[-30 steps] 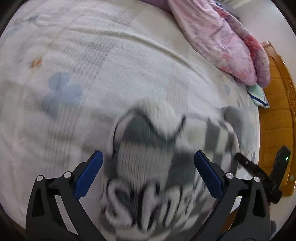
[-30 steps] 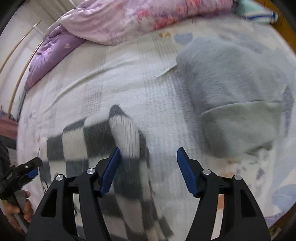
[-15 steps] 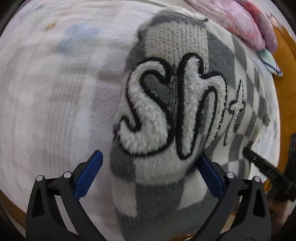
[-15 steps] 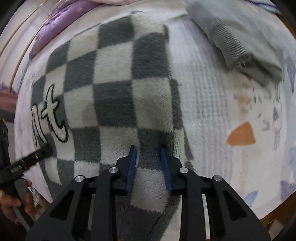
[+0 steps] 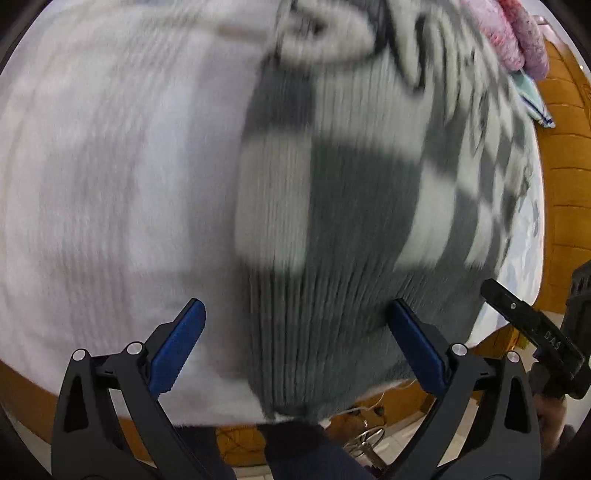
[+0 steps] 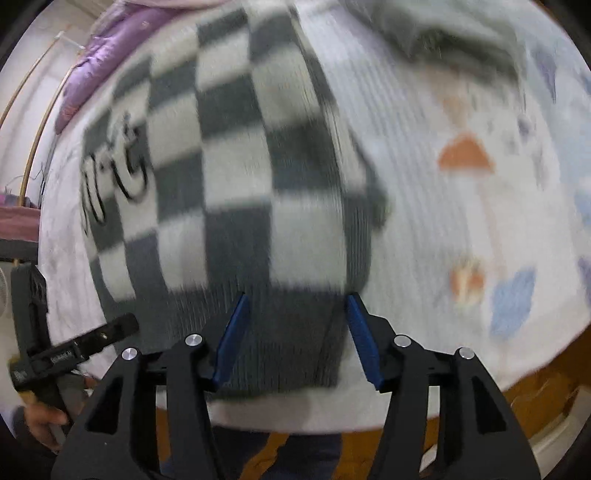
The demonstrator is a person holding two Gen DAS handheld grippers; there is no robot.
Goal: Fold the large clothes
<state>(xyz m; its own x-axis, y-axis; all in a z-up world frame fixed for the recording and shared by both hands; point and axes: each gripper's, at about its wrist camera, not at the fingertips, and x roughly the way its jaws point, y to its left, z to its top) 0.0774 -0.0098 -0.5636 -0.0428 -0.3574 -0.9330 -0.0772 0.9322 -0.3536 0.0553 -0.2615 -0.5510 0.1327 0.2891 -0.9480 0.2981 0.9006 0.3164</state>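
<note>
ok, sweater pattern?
Grey-and-white checkerboard knit sweater with a plain grey ribbed hem; clearest in the right wrist view.

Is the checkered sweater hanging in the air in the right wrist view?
No, the sweater lies spread flat on the bed, its ribbed hem near the bed's edge.

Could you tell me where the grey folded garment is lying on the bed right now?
In the right wrist view, the grey folded garment lies at the top right on the bedsheet, beyond and right of the checkered sweater.
</note>
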